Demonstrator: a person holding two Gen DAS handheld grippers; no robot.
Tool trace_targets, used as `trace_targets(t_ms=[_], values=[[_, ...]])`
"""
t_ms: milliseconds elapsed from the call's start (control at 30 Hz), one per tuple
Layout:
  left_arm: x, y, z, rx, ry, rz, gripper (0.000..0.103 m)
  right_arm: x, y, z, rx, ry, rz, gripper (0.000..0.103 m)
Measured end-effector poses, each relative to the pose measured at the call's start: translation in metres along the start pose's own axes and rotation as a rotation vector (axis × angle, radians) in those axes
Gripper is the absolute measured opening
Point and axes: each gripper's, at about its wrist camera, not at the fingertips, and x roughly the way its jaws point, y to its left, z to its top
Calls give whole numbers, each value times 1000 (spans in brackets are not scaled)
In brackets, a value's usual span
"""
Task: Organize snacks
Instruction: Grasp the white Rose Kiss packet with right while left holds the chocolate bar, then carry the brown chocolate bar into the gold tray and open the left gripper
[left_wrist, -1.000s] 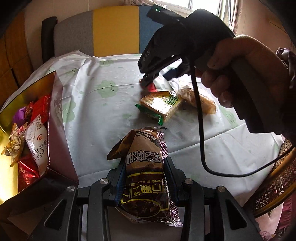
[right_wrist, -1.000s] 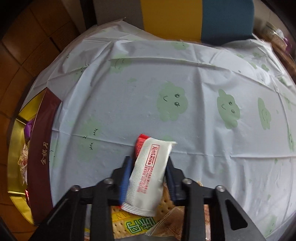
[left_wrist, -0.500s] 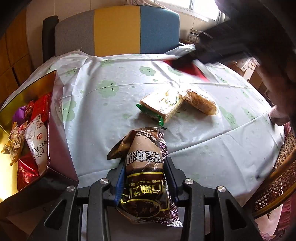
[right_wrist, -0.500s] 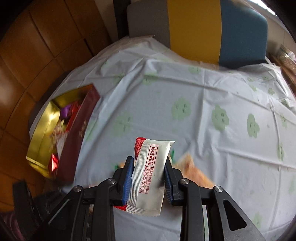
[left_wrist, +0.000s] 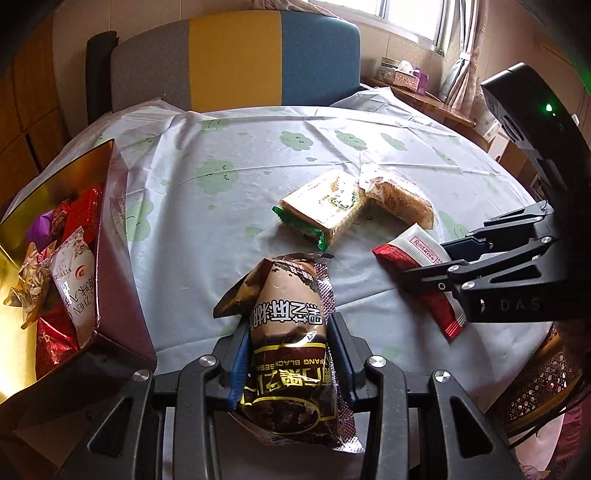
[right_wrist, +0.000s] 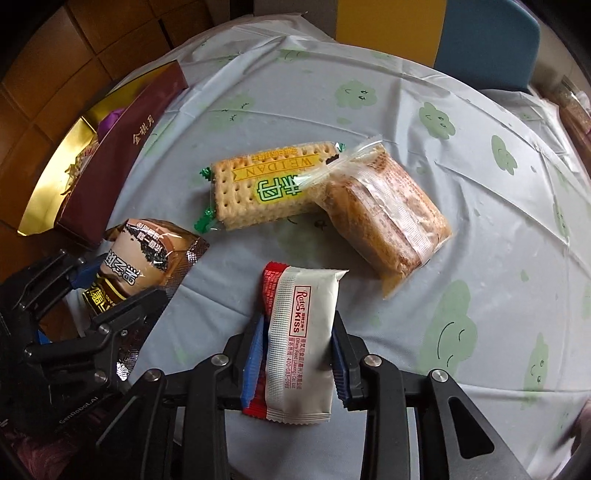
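Pale tablecloth (left_wrist: 240, 229) printed with green clouds covers the table, with a striped chair (left_wrist: 236, 62) at the far side. At the left edge sits an open gift box (left_wrist: 122, 280) with a gold lining, already holding several wrapped snacks.

The left gripper (left_wrist: 291, 354) has its jaws clamped on a brown sesame snack pack (left_wrist: 288, 332). The right gripper (right_wrist: 295, 354) is clamped on a red and white wafer bar (right_wrist: 301, 339). Both are held near the table's front edge. Still lying loose in the middle are a cracker pack (right_wrist: 262, 188) and, touching its right end, a clear-wrapped cake (right_wrist: 384, 218).

The step in hand looks like carrying both held snacks to the box. The left one is nearest, so it should probably go first, lifted over the box's maroon wall before the jaws part. Keep the right gripper back until the left clears, so the two do not collide over the box. Set each pack flat in a free spot rather than dropping it on the heap.
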Motion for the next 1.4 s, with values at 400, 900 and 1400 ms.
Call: trace_targets(t_ms=[400,900,1400], values=[[0,-2,0,1,0,8,42,-1,4,-1,-33,-25,-27,39],[-33,6,18,-19,-64,-34,33,0,18,-4,-72,-40,-59,39],[-103,168,17,-510,-157,245,33,1,14,-3,-85,-44,-65,39]])
